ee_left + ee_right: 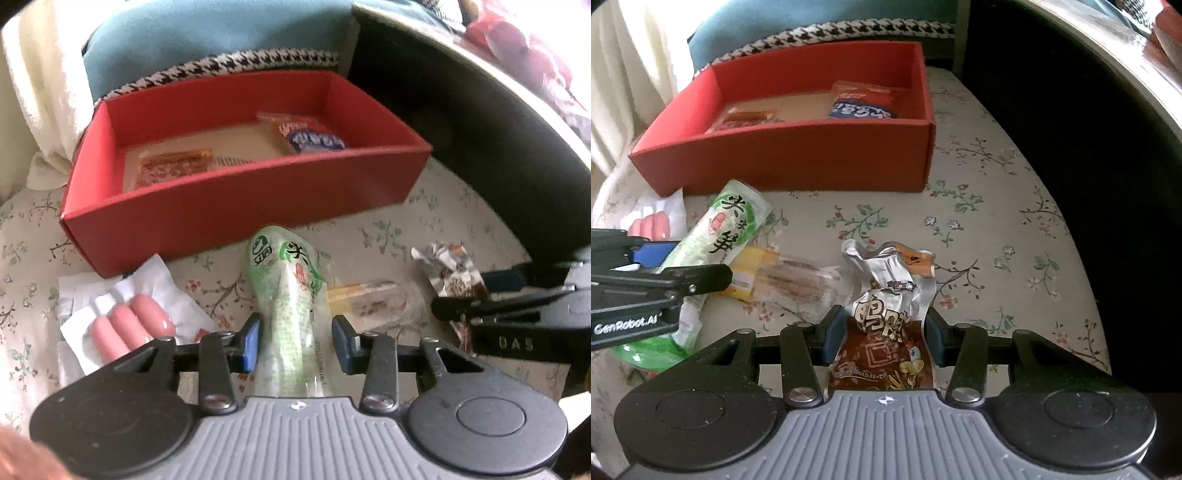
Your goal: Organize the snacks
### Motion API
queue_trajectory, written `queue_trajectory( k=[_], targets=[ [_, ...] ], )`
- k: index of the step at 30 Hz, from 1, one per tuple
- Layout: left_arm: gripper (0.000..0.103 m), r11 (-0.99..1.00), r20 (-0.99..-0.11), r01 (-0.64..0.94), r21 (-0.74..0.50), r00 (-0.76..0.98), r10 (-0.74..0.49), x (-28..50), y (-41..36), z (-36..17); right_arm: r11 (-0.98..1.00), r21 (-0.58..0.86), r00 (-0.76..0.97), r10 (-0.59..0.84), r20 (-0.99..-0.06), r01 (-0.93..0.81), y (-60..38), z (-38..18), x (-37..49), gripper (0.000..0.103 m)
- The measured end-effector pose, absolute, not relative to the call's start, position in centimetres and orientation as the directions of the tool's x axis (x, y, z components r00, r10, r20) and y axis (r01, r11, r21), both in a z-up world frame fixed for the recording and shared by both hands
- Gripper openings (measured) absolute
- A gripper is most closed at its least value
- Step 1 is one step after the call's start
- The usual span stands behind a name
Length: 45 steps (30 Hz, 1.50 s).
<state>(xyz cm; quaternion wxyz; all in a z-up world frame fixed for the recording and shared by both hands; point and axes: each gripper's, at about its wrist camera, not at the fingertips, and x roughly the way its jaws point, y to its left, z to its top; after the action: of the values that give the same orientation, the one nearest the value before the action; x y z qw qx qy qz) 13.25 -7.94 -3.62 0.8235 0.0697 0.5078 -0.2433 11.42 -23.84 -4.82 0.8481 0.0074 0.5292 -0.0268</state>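
A red box (236, 206) stands on the floral cloth and holds an orange packet (173, 166) and a blue-and-red packet (314, 138). My left gripper (295, 343) straddles a green-and-white snack pack (291, 295), with a gap showing between the right pad and the pack. My right gripper (884, 339) has its pads against a brown-and-silver foil snack bag (886, 314). The box (798, 155) and the green pack (727, 229) also show in the right wrist view, as does the left gripper (646, 273).
A white pack of pink sausages (129, 325) lies left of the green pack. A clear yellow-ended packet (369, 302) lies between the grippers. A dark object (480, 122) borders the cloth on the right. A blue cushion (207, 40) lies behind the box.
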Motion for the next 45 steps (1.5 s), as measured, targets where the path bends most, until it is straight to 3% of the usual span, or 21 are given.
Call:
queue_trajectory(
  k=[3,6,9,11,13,15,18,23,30,36,45],
  targets=[
    [0.051,0.872,-0.875,0.483,-0.077,0.386,-0.291,12.8,-8.5,-4.2,0.998,-0.021,0.429,-0.042,-0.902,0.054,-23.9,-5.1,11.5,0.054],
    [0.079,0.852,-0.872,0.522,0.046,0.437,-0.221,11.9,-9.6,-4.2,0.998,-0.016,0.428,-0.038,-0.903,0.055,-24.0,-5.1,11.6,0.055],
    [0.081,0.824,-0.87,0.555,0.113,0.456,-0.188,10.8,-10.6,-4.9,0.999,-0.016,0.418,-0.035,-0.908,0.05,-24.1,-5.3,11.8,0.056],
    [0.078,0.824,-0.854,0.553,0.12,0.482,-0.199,10.3,-10.8,-4.9,0.999,-0.029,0.421,-0.043,-0.906,0.04,-24.0,-5.4,11.8,0.056],
    [0.054,0.838,-0.858,0.54,0.081,0.465,-0.217,10.6,-10.7,-4.6,0.999,-0.009,0.423,-0.025,-0.906,0.041,-24.4,-5.2,11.7,0.054],
    [0.039,0.864,-0.871,0.503,0.033,0.438,-0.221,11.3,-10.3,-4.2,0.999,0.004,0.422,-0.014,-0.906,0.042,-24.7,-5.2,11.7,0.053],
    [0.034,0.885,-0.877,0.465,0.03,0.437,-0.199,11.3,-9.8,-3.7,0.999,0.004,0.424,-0.012,-0.906,0.036,-24.6,-4.9,11.4,0.053],
    [0.032,0.902,-0.874,0.428,0.054,0.457,-0.165,9.8,-8.4,-2.3,0.999,0.015,0.463,-0.008,-0.886,0.045,-24.7,-3.4,10.3,0.053],
    [0.032,0.912,-0.84,0.408,-0.038,0.481,-0.25,9.9,-6.3,-0.4,0.999,0.021,0.498,-0.005,-0.867,0.046,-24.3,-1.9,9.6,0.053],
    [0.032,0.902,-0.827,0.409,-0.136,0.455,-0.331,10.1,-4.8,-2.2,0.998,-0.023,0.472,-0.05,-0.88,0.063,-24.0,-2.8,10.9,0.053],
    [0.032,0.901,-0.824,0.411,-0.136,0.458,-0.333,10.0,-4.4,-2.0,0.997,-0.058,0.449,-0.074,-0.89,0.051,-23.5,-3.6,11.1,0.053]
  ],
)
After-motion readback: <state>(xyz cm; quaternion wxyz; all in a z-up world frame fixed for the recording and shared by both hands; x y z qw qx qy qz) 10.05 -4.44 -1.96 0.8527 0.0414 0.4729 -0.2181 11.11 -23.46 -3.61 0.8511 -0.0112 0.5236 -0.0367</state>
